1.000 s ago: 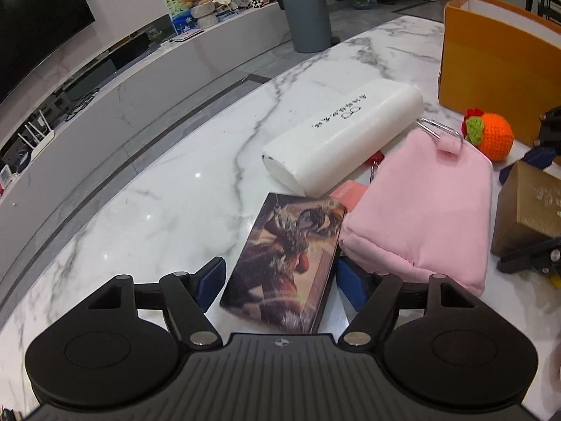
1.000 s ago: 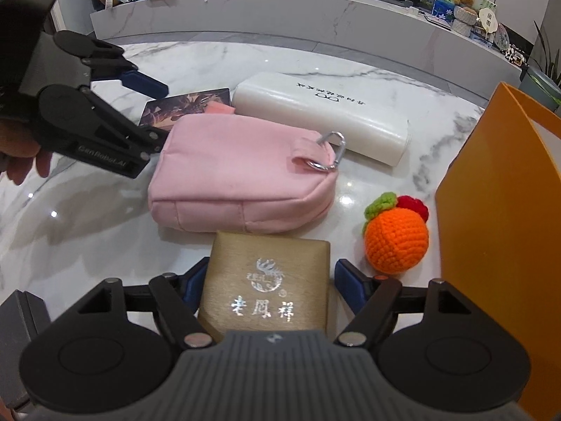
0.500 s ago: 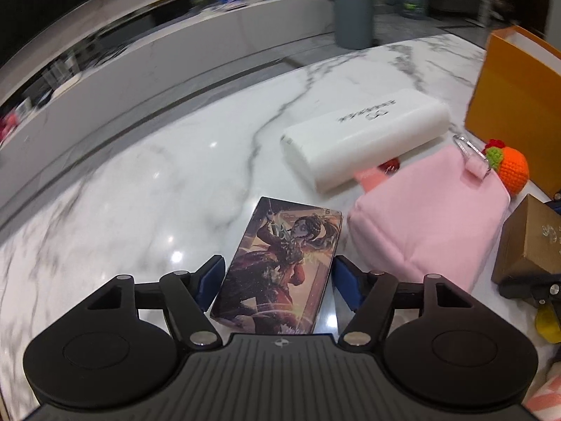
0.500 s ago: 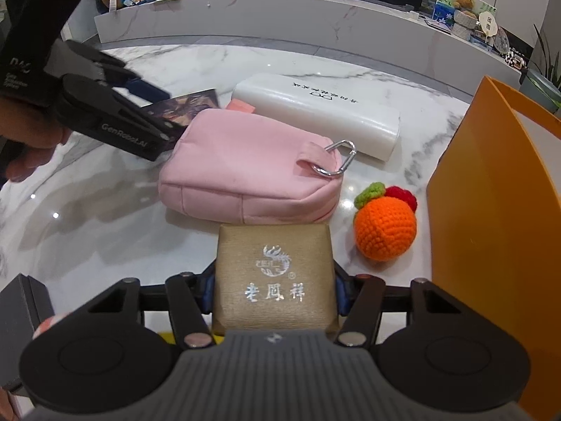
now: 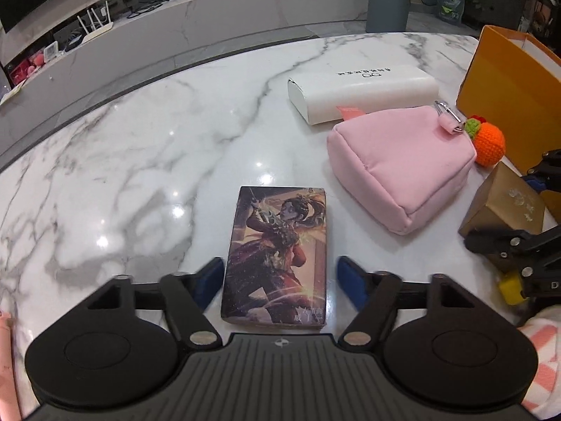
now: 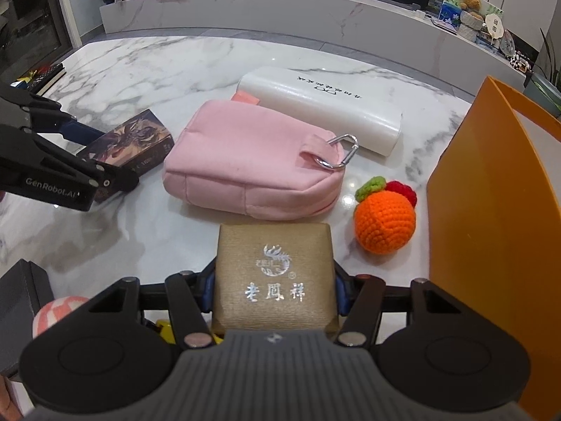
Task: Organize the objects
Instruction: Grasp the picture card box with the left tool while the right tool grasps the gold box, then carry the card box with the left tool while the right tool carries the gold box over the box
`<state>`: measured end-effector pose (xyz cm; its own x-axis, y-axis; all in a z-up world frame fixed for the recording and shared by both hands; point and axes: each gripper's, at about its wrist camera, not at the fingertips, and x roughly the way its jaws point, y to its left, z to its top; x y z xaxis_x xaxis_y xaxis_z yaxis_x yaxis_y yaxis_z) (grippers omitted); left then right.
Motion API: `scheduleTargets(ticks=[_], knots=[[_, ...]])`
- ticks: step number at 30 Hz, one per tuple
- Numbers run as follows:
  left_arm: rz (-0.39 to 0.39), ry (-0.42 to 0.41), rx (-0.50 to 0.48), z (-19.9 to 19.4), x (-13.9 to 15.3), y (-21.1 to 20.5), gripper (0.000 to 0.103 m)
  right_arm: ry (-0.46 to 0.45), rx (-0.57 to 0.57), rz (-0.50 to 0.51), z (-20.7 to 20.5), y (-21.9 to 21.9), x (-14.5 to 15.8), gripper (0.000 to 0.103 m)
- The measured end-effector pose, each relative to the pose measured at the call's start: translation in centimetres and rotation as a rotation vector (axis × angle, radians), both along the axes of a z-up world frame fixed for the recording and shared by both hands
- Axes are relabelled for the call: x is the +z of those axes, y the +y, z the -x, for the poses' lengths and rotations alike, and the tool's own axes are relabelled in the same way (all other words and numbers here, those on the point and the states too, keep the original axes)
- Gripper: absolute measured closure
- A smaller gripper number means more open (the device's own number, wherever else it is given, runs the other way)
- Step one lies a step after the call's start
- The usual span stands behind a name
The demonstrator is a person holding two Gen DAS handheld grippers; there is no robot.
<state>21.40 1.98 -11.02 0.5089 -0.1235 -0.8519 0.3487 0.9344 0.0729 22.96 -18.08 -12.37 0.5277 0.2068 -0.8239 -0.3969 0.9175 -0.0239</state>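
Note:
My left gripper is open, its jaws on either side of an illustrated card box that lies on the marble table; there are gaps on both sides. The card box also shows in the right wrist view. My right gripper is shut on a gold jewellery box, which also shows in the left wrist view. A pink pouch with a carabiner, a white case and a crocheted orange lie ahead.
An orange paper bag stands at the right. A dark box sits at the lower left of the right wrist view. A grey bin stands beyond the table. The table edge curves along the far left.
My left gripper has swung left with the card box between its jaws, away from the pink pouch. My right gripper has closed on the gold box.

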Motion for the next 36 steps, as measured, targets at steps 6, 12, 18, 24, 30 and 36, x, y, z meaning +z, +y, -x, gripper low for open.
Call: scheduleTargets(ticks=[6,12,18,24,30,36], knots=[[0.066,0.001,0.029,-0.4,0.0,0.5,0.034,0.024,0.003,0.008,-0.3,0.1,0.2,0.042],[0.061,-0.018,0.017,0.4,-0.1,0.1,0.035,0.009,0.014,0.000,-0.1,-0.1,0.1,0.042],[0.097,-0.007,0.035,1.1,0.4,0.7,0.036,0.018,0.013,0.004,-0.2,0.1,0.3,0.042],[0.108,-0.033,0.055,1.8,2.2,1.8,0.036,-0.015,0.019,0.003,-0.1,0.8,2.2,0.042],[0.099,-0.067,0.053,2.7,4.7,2.1,0.036,-0.053,0.025,0.001,0.4,1.4,4.8,0.042],[0.092,-0.109,0.056,3.8,7.9,1.8,0.036,-0.102,0.025,-0.003,1.7,1.2,7.8,0.042]])
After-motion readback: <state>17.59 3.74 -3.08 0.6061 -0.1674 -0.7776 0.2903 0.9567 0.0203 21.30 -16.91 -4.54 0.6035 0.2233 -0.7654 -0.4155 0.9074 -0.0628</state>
